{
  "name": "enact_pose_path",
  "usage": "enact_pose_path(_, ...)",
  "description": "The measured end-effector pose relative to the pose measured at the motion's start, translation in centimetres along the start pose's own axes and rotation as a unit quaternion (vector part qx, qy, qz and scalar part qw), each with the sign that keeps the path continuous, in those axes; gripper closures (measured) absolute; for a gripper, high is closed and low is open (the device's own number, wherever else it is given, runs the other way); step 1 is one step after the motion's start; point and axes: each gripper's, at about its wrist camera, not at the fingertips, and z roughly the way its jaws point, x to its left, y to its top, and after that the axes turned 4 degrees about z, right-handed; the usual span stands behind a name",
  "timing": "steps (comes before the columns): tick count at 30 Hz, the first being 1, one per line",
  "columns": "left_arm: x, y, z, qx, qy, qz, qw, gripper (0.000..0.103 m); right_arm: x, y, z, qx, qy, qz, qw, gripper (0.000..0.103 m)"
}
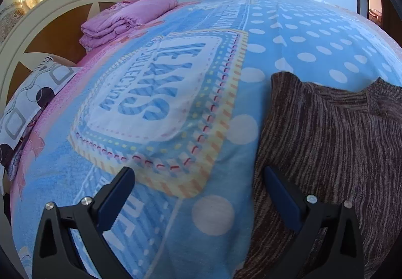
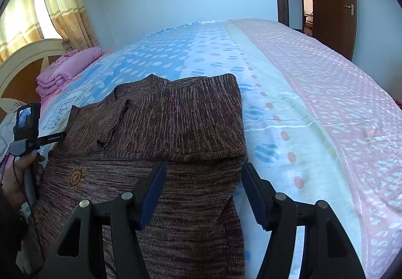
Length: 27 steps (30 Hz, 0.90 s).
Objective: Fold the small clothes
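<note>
Brown striped knit sweater (image 2: pixel 160 128) with a small sun motif is lying spread on the bed's blue polka-dot blanket (image 1: pixel 176 128), one sleeve lying folded across its chest. Left gripper (image 1: pixel 198 176) is hovering at the sweater's left edge, its jaws standing wide apart and holding nothing, one finger over the knit and the other over the blanket. Right gripper (image 2: pixel 203 173) is hanging above the folded sleeve's end, jaws likewise spread and empty, while a folded pink quilt (image 1: pixel 125 20) is sitting near the cream headboard (image 1: pixel 30 25).
</note>
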Motion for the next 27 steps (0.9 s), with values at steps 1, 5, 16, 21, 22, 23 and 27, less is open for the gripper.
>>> enact_pose_path(1,0.0,-0.1,-0.1,0.0,0.003,0.0,1.0,0.0,0.0,-0.1,-0.2,0.0,-0.001,-0.001,1.0,0.04)
enact_pose_path(5,0.2,-0.4,-0.6,-0.003,0.004,-0.003,1.0,0.0,-0.7,-0.8,-0.9,0.006,-0.01,0.011,1.0,0.04)
enact_pose_path(16,2.7,-3.8,-5.0,-0.015,-0.057,-0.008,0.9982,0.0,-2.5,-2.6,-2.0,0.023,-0.011,0.05,0.998,0.04)
enact_pose_path(21,3.3,-6.6,-8.4,-0.029,-0.106,0.01,0.9939,0.0,-2.7,-3.9,-2.2,0.036,-0.014,0.059,0.998,0.04)
enact_pose_path(22,3.3,-7.1,-9.1,-0.033,-0.114,0.017,0.9928,0.0,-2.7,-4.3,-2.3,0.042,-0.005,0.054,0.998,0.04)
enact_pose_path(23,3.3,-7.7,-9.9,-0.036,-0.12,0.026,0.9917,0.0,-2.6,-4.5,-2.4,0.045,-0.004,0.051,0.998,0.04)
enact_pose_path(27,3.5,-10.5,-13.0,-0.052,-0.143,0.049,0.9872,0.0,-2.7,-6.1,-3.1,0.061,0.003,0.057,0.997,0.04)
